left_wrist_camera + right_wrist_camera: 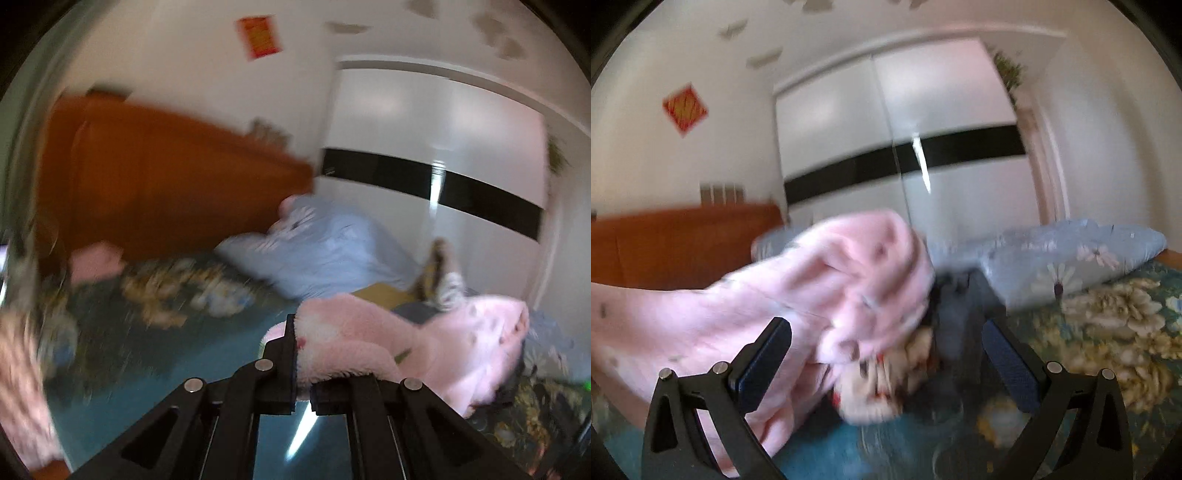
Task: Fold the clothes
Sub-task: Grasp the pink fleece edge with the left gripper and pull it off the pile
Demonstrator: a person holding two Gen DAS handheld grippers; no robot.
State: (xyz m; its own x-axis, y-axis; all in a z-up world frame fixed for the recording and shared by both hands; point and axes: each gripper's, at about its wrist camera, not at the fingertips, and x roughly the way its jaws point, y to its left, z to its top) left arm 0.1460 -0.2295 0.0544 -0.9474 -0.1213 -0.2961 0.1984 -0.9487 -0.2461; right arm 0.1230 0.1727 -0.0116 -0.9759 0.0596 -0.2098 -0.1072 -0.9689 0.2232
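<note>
The left tongs point(301, 354) are clamped on a fold of the pink fleece garment point(424, 343), their black fingers point(286, 354) drawn together with the fluffy cloth pinched between them. From that pinch the garment runs away to the right in the left wrist view, lifted off the bed point(229, 354) and hanging over its teal flowered cover.

The right tongs point(886, 354) stand wide apart and hold nothing; their blue pads point(764, 363) show on the inside of each finger. The same pink garment point(798, 295) bulges up between and beyond the fingers, brushing the left one in that view, though blur hides whether it truly touches. Under its raised edge a white patch with red and dark marks point(875, 384) shows, too smeared to name.

Beyond the garment, towards the head of the bed, lies a pale blue flowered pillow point(1071, 258), and a dark grey cloth point(956, 306) sits just before it. An orange-brown wooden headboard point(166, 177) stands along the bed's far edge. Behind rises a white wardrobe point(886, 110) with a black band, and a red paper square point(685, 109) hangs on the wall.
</note>
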